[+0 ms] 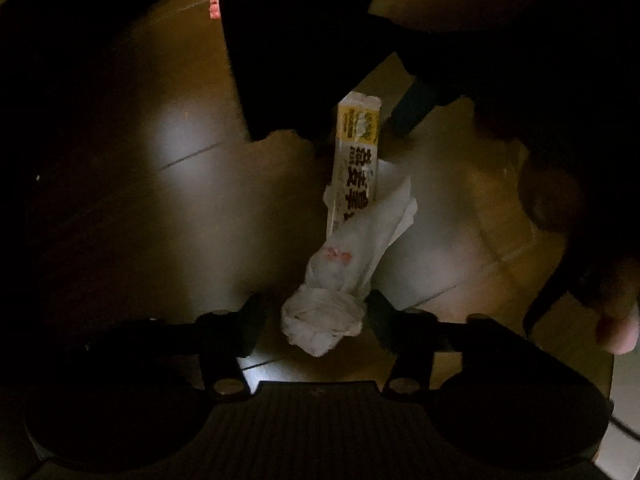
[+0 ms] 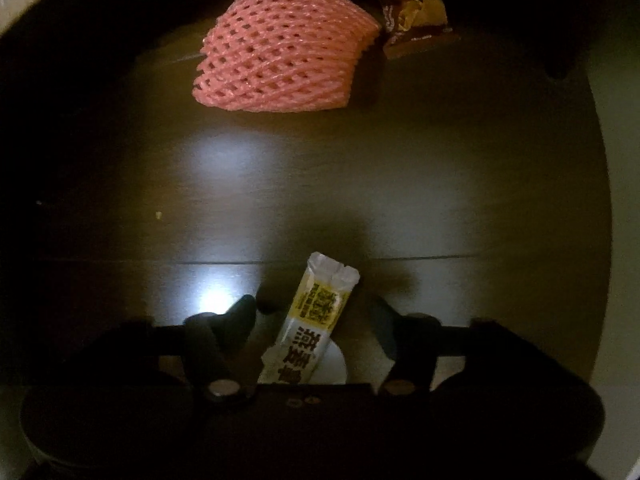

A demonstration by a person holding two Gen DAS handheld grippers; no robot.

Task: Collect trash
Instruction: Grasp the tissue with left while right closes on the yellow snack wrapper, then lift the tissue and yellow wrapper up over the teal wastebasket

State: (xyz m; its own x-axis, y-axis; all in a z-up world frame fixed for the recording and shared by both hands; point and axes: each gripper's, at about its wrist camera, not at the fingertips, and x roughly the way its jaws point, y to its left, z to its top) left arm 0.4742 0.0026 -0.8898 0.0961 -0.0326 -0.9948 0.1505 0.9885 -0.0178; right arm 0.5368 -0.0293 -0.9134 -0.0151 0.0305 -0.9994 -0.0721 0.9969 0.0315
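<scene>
White crumpled tissue (image 1: pixel 324 320) pinched in left gripper (image 1: pixel 316 316), right gripper (image 2: pixel 316 320) half-open around snack wrapper (image 2: pixel 316 320), pads apart from it, dark wooden table (image 2: pixel 400 184)

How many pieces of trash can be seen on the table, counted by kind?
White crumpled tissue: 1
White and yellow snack wrapper: 1
Pink foam net: 1
Brown and gold wrapper: 1
Total: 4
</scene>
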